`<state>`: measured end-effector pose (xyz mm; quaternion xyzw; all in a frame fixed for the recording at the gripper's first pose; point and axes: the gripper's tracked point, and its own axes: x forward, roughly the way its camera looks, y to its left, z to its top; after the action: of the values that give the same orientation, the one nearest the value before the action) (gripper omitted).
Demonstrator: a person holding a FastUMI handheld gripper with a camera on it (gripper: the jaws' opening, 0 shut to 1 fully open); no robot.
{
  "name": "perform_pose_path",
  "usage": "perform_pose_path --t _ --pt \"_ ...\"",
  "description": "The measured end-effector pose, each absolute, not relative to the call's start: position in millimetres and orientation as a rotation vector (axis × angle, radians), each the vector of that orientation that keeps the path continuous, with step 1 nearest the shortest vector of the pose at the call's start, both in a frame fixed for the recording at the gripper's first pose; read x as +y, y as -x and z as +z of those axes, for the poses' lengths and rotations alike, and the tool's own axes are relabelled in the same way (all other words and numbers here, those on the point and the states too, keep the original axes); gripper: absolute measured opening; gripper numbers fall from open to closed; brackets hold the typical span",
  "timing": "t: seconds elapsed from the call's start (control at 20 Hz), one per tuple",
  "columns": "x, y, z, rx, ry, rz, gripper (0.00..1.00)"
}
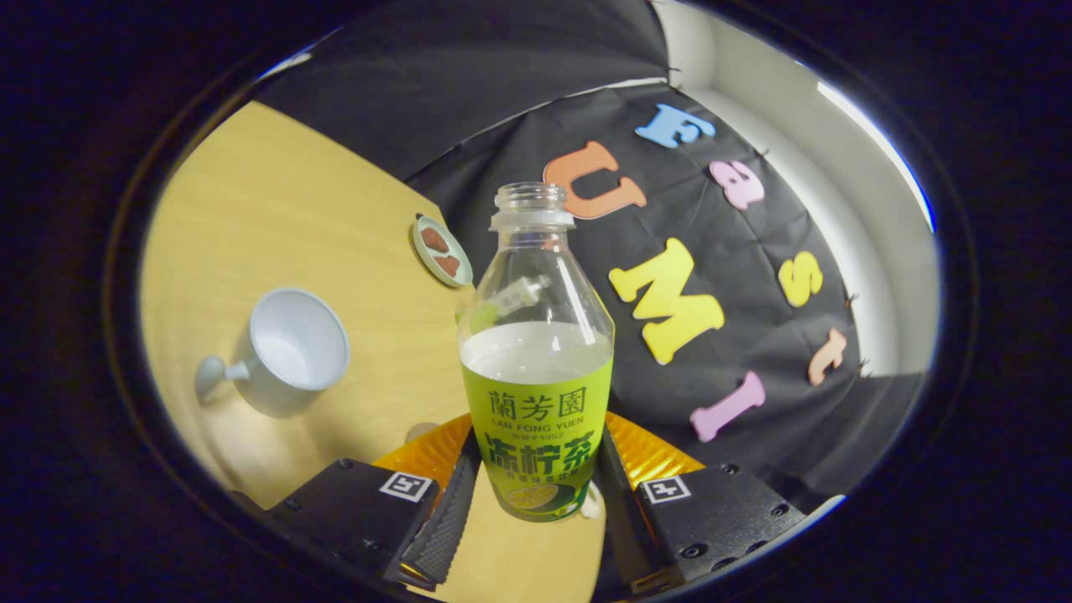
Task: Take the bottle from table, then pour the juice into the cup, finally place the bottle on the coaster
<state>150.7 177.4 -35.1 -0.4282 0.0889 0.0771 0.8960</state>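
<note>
An uncapped clear bottle [536, 335] with a green label, about half full of pale juice, stands upright between my fingers. My gripper [538, 473] is shut on it, one finger pressing each side of the label's lower part. I cannot tell whether the bottle's base rests on the wooden table [276, 201] or hangs just above it. A white cup [289, 352] with its handle turned away from the bottle sits left of the bottle, open and empty. A small round pale-green coaster [441, 249] with brown marks lies beyond the cup, near the table's far edge.
The table's edge runs behind the bottle, with the black cloth wall [754, 335] past it on the right. An orange-gold ribbed surface [419, 456] shows just behind the fingers on both sides of the bottle.
</note>
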Motion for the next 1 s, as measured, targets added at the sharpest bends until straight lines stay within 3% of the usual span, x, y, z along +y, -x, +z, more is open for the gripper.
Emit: perform_pose_path --t 0.5,0.75,1.0 --pt "184.3 -170.7 27.1 0.073 0.318 0.228 0.76" --pt "195.4 -199.9 8.4 0.093 0.14 0.343 0.77" --pt "180.9 -242.7 -33.8 0.162 0.046 0.337 0.77"
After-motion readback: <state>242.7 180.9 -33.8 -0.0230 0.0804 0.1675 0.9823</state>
